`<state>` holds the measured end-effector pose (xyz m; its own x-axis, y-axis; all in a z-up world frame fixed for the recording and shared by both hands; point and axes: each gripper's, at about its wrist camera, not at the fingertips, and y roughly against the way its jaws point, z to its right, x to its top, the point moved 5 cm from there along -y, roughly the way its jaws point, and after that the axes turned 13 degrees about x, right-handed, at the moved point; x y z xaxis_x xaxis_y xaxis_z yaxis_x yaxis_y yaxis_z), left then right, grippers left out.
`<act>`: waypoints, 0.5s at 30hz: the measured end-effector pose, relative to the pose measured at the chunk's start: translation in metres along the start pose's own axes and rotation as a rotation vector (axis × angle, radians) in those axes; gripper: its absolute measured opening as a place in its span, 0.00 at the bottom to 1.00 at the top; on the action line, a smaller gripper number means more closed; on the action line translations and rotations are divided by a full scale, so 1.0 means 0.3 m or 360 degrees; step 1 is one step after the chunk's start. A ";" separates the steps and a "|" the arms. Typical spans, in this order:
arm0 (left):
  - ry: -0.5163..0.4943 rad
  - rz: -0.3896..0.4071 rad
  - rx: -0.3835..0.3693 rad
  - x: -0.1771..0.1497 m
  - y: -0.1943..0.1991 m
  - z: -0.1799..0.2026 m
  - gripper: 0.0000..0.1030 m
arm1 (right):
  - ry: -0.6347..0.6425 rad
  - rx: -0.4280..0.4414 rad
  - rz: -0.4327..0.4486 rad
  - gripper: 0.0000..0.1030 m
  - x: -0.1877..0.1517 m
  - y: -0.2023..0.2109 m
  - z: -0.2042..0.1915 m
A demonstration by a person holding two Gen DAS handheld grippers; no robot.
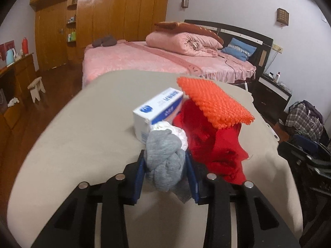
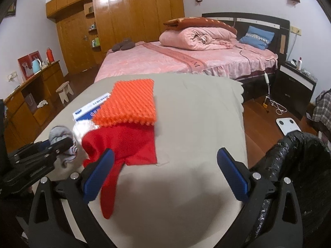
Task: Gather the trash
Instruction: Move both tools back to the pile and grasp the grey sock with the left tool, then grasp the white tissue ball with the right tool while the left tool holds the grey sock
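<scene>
My left gripper [image 1: 165,157] is shut on a grey balled-up sock [image 1: 165,161] and holds it just above the beige table [image 1: 82,128]. Behind it lie a white fluffy wad [image 1: 175,129], a white-and-blue box [image 1: 157,109], a red cloth [image 1: 215,146] and an orange spiky mat [image 1: 213,101] resting on the cloth. In the right wrist view my right gripper [image 2: 165,155] is open and empty above the table [image 2: 196,113], its left finger over the red cloth [image 2: 128,144]. The left gripper [image 2: 60,144] with the sock [image 2: 60,134] shows at far left.
A bin lined with a black bag [image 2: 300,155] stands at the table's right edge. A pink bed [image 2: 186,60] lies beyond the table. A white scale [image 2: 288,125] is on the wood floor. A wooden dresser [image 2: 31,103] stands on the left.
</scene>
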<state>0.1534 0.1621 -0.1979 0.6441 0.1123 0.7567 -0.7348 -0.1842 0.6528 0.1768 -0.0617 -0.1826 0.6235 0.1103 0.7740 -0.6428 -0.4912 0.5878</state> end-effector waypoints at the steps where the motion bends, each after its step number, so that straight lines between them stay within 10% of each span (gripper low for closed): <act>1: 0.0007 0.0008 0.0007 0.003 0.012 -0.012 0.36 | 0.0007 0.0011 0.0003 0.94 0.006 -0.003 -0.013; 15: 0.0071 0.0064 0.0234 0.014 0.027 -0.227 0.36 | 0.0113 0.0277 0.0009 0.91 0.106 -0.123 -0.285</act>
<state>0.1356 0.2277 -0.1869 0.6025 0.1447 0.7849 -0.7184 -0.3303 0.6122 0.1824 0.0337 -0.1594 0.5829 0.1648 0.7956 -0.5557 -0.6335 0.5384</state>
